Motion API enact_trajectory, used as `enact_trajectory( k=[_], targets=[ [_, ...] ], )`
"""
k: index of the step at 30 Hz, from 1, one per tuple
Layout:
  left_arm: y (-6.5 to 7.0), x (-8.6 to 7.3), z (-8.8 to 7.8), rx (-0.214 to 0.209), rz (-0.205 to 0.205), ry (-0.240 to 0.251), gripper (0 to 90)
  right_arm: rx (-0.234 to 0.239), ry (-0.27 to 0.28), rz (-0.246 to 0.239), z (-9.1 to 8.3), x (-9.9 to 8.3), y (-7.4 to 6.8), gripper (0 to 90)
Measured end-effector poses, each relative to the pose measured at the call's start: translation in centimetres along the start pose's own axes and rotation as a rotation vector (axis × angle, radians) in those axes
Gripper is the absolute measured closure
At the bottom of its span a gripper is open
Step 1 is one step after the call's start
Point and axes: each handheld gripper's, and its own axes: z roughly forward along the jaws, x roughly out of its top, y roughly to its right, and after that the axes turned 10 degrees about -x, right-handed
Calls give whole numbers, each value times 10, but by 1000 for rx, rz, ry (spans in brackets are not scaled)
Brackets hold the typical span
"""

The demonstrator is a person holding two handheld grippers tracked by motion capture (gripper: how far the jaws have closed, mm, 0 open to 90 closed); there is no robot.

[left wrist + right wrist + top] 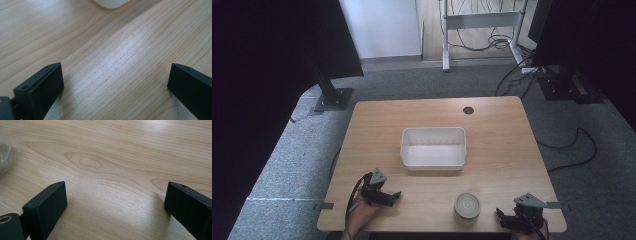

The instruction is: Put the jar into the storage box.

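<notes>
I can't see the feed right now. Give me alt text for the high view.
A wooden table holds a white tub at its middle and a small round jar near the front edge. The left gripper and the right gripper rest open at the front corners, touching neither.

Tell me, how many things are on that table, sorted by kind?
White tub: 1
Clear round jar: 1
Handheld grippers, left gripper and right gripper, both with jaws apart and nothing between them: 2
Total on the table: 4
</notes>
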Motion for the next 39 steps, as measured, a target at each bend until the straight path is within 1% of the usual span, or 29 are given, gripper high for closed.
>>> enact_trajectory(
  k=[16, 19, 23, 24, 29, 33, 35, 39],
  targets=[
    [0, 0, 0, 1, 0, 0, 2, 7, 5, -4, 0, -1, 0, 34],
    [0, 0, -1, 2, -1, 5, 17, 9, 4, -6, 0, -1, 0, 30],
    [0, -1, -2, -5, 11, 10, 43, 10, 4, -7, 0, -1, 0, 28],
    [0, -2, -2, -12, 17, 11, 45, 9, 5, -7, 0, -1, 0, 28],
    [3, -3, -4, -10, 42, 12, 52, 10, 5, -7, 0, -1, 0, 28],
    [5, -3, -5, -13, 39, 13, 73, 11, 5, -8, 0, -1, 0, 28],
    [6, -3, -5, -8, 40, 12, 77, 12, 5, -8, 0, -1, 0, 28],
    [10, -3, -6, -1, 56, 9, 82, 12, 6, -9, 0, -1, 0, 27]
  ],
)
